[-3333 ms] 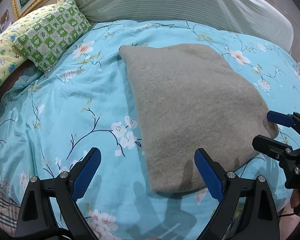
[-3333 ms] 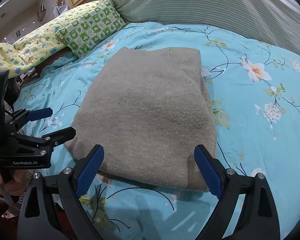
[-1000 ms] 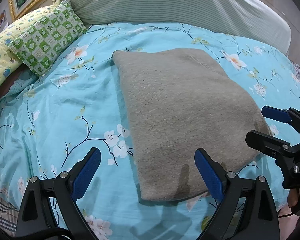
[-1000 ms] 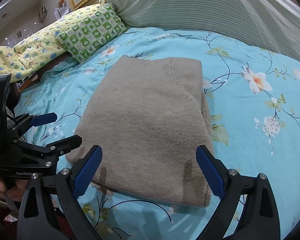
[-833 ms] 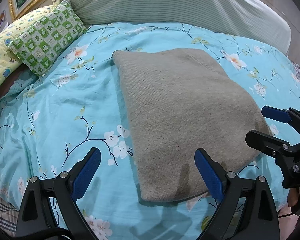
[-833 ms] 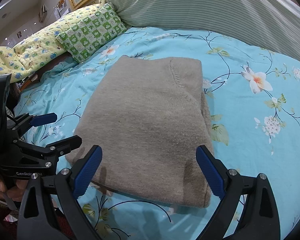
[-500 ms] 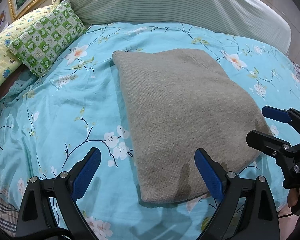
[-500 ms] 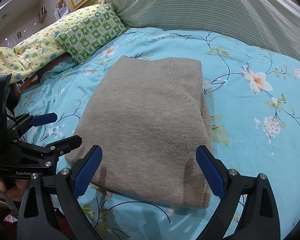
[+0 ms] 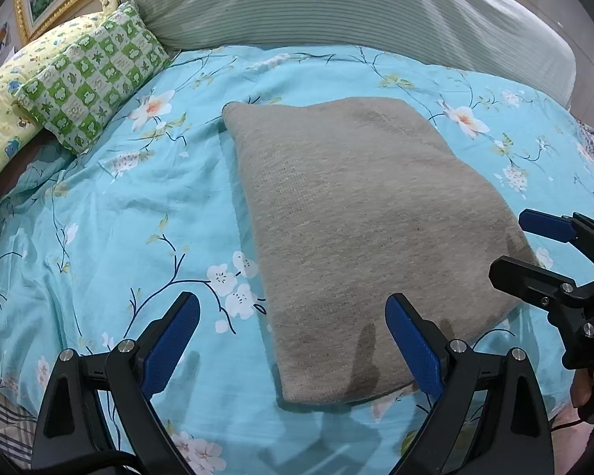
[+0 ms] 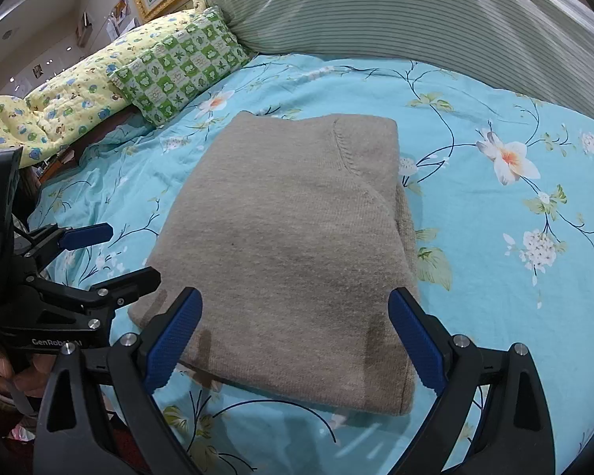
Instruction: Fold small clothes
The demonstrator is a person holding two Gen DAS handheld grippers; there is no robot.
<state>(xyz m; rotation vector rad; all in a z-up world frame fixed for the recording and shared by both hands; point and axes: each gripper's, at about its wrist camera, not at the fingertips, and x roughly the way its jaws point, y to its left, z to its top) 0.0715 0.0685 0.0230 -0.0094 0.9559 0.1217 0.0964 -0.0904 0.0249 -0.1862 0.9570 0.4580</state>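
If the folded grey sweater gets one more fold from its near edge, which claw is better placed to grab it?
Probably the right claw: open, it straddles the grey sweater's near edge. The left claw, also open, sits off the sweater's left corner, half over the floral bedspread.

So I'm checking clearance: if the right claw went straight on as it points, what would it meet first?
Probably the folded grey sweater: the open right claw straddles its near edge, though its height above the knit is unclear.
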